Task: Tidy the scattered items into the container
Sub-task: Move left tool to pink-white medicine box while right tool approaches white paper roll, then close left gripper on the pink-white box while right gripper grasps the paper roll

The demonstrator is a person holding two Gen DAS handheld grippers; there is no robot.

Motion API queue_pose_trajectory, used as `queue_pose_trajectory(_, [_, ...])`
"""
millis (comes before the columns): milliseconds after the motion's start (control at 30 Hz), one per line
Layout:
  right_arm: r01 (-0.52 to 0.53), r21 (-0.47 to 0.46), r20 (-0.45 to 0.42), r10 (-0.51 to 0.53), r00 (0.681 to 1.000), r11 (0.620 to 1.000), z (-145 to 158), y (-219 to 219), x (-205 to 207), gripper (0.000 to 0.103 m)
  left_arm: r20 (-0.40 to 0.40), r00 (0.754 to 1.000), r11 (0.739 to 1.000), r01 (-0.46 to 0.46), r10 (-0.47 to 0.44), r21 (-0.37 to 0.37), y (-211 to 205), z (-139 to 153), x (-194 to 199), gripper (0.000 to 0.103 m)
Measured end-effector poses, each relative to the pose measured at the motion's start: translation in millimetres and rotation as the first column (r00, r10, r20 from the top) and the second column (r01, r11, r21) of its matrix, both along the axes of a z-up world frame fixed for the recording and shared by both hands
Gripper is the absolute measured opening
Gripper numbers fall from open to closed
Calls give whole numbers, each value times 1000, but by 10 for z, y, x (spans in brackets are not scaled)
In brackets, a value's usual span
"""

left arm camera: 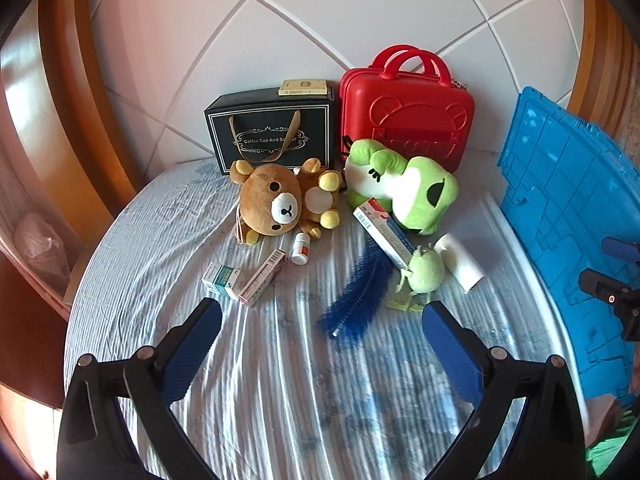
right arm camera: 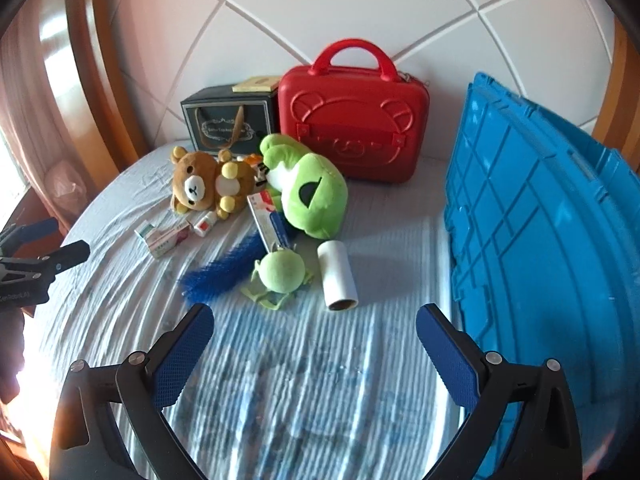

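A blue plastic crate (right arm camera: 540, 220) stands at the right of the bed, its ribbed wall (left arm camera: 568, 208) facing me. Scattered on the sheet lie a brown bear plush (left arm camera: 280, 200), a green frog plush (left arm camera: 404, 188), a toothpaste box (left arm camera: 384, 236), a blue bristle brush (left arm camera: 360, 296), a small green monster toy (right arm camera: 280, 272), a white roll (right arm camera: 338, 276), a pill bottle (left arm camera: 300, 248) and two small boxes (left arm camera: 244, 280). My left gripper (left arm camera: 322, 316) is open, short of the brush. My right gripper (right arm camera: 314, 320) is open, just short of the monster toy and roll.
A red bear-embossed case (right arm camera: 352, 120) and a black gift box (left arm camera: 272, 136) with a small pack on top stand against the white padded headboard. Wooden frame curves at both sides. The other gripper shows at the left edge of the right wrist view.
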State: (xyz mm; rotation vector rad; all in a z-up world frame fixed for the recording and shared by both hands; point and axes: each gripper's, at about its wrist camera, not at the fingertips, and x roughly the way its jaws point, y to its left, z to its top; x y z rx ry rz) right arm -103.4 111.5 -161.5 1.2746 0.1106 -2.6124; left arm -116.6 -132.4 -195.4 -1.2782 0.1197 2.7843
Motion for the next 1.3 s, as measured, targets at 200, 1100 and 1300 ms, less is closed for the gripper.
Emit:
queue_pose_trajectory(200, [24,32,50,-26,998,999,-607,-121,-449,103,29,999,999,26,-25,-32,-188,-637,-528,98])
queue_pose_trajectory(1100, [53,139,161,-75,984,989,-1658,-146,-1247,103,174,968,983,184,-183,10,-427,-1767,-1478,19])
queue_pose_trajectory(1300, [11,198,190,-49,981,980,-1910,-232,-1445,86,146,974,985,172,-175,31,-450,-1577,-1258,18])
